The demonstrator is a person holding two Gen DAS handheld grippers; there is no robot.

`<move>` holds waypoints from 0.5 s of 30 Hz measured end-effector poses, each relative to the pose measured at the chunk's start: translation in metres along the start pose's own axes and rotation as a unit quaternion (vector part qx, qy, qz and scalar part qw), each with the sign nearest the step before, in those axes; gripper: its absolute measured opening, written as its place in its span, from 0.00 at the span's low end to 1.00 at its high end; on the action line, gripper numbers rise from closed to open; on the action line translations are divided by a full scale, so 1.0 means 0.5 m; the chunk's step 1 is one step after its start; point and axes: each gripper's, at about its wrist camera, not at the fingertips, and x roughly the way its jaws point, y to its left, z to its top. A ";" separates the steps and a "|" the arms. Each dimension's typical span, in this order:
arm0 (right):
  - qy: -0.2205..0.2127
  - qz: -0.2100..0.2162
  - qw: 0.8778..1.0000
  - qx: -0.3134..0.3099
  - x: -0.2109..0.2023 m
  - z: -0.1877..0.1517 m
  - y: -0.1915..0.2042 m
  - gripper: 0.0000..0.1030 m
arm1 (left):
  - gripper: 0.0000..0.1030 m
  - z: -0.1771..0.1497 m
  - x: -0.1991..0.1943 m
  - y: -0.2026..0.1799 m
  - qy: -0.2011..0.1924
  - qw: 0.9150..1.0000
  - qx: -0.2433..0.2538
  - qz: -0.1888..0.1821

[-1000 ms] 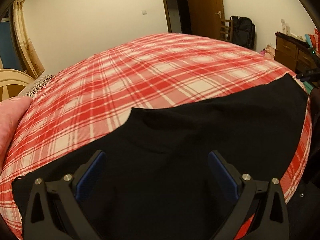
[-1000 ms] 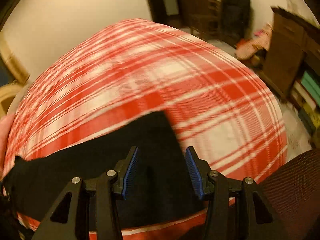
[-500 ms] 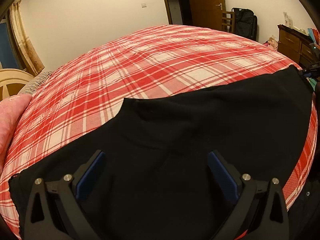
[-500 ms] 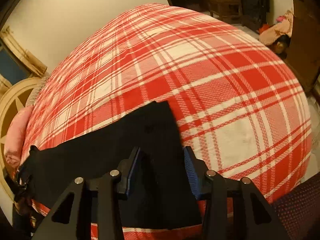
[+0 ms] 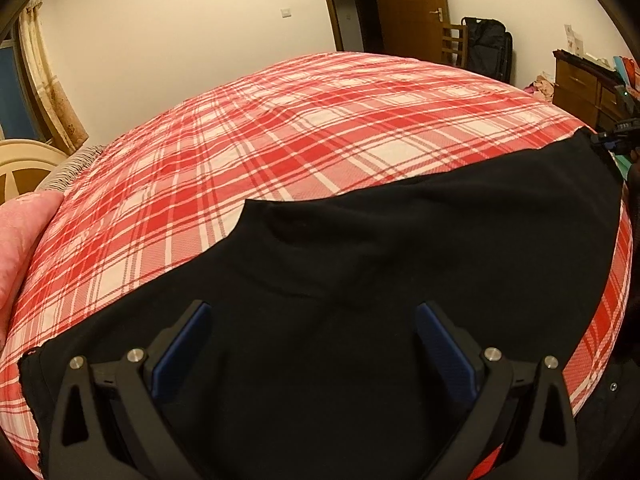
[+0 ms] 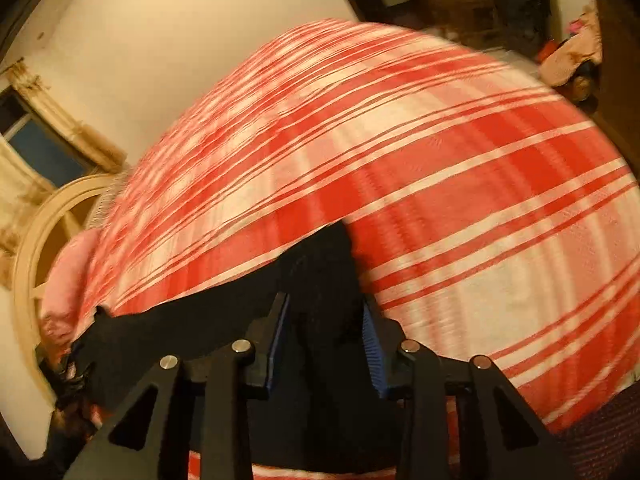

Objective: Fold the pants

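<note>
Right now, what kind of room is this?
Likely a home bedroom: black pants lie on a bed with a red plaid sheet, a pink pillow at its edge, and a wooden dresser by the wall.

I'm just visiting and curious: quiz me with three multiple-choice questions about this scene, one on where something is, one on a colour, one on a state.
1. Where do the pants lie?
A. on the plaid bedspread
B. on the floor
C. on a chair

2. What colour are the pants?
A. blue
B. black
C. white

3. How does the left hand-held gripper stand?
A. shut on a pillow
B. shut on the pants
C. open above the pants

Answers: 1 A, the red plaid shows all round the cloth; 2 B, the fabric is plain black; 3 C, its blue pads sit wide apart with nothing between them.
</note>
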 end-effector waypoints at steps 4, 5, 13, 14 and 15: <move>0.012 0.010 1.000 -0.020 0.018 -0.003 0.016 0.35 | 1.00 0.001 0.002 -0.006 0.003 1.000 0.001 0.000; 0.015 0.015 0.999 -0.024 0.020 -0.004 0.022 0.35 | 1.00 0.001 0.002 -0.007 0.003 1.000 0.001 0.001; 0.005 -0.030 0.998 -0.048 -0.003 -0.027 0.100 0.12 | 1.00 0.007 -0.014 -0.015 -0.008 1.000 -0.002 -0.009; 0.000 -0.029 0.998 -0.053 -0.018 -0.030 0.122 0.12 | 1.00 0.008 -0.018 -0.014 -0.011 1.000 -0.003 -0.011; -0.002 -0.030 0.998 -0.056 -0.030 -0.034 0.142 0.12 | 1.00 0.009 -0.023 -0.014 -0.014 1.000 -0.004 -0.012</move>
